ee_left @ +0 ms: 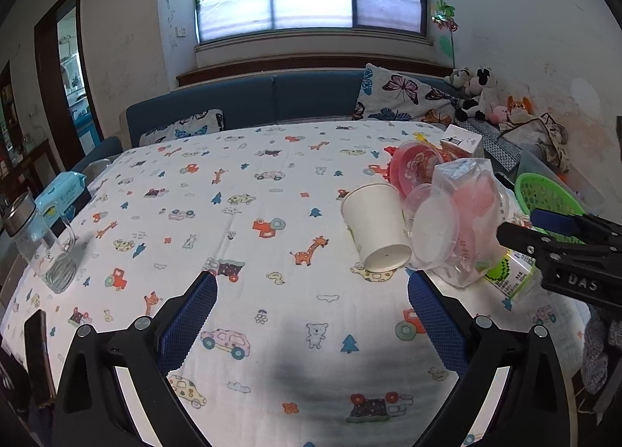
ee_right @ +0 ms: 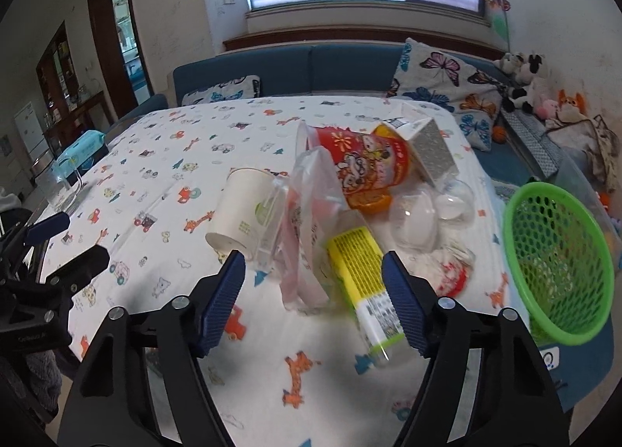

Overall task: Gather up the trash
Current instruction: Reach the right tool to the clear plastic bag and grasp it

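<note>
A heap of trash lies on the patterned tablecloth (ee_right: 163,159). It holds a tipped white paper cup (ee_right: 243,213), a clear plastic bag (ee_right: 311,213), a clear bottle with a yellow label (ee_right: 355,272), a red printed cup (ee_right: 369,167), clear lids (ee_right: 416,225) and a white carton (ee_right: 427,144). My right gripper (ee_right: 313,268) is open, its fingers astride the bag and the bottle, and the left pad is well clear of both. My left gripper (ee_left: 311,283) is open over bare cloth, left of the paper cup (ee_left: 375,229). A green mesh basket (ee_right: 509,221) stands to the right of the heap.
A glass jar (ee_left: 35,241) and a blue wipes pack (ee_left: 62,190) sit at the table's left edge. A dark flat object (ee_left: 37,353) lies near the front left corner. Behind the table is a blue sofa (ee_left: 252,101) with butterfly pillows (ee_left: 404,93) and plush toys (ee_left: 478,93).
</note>
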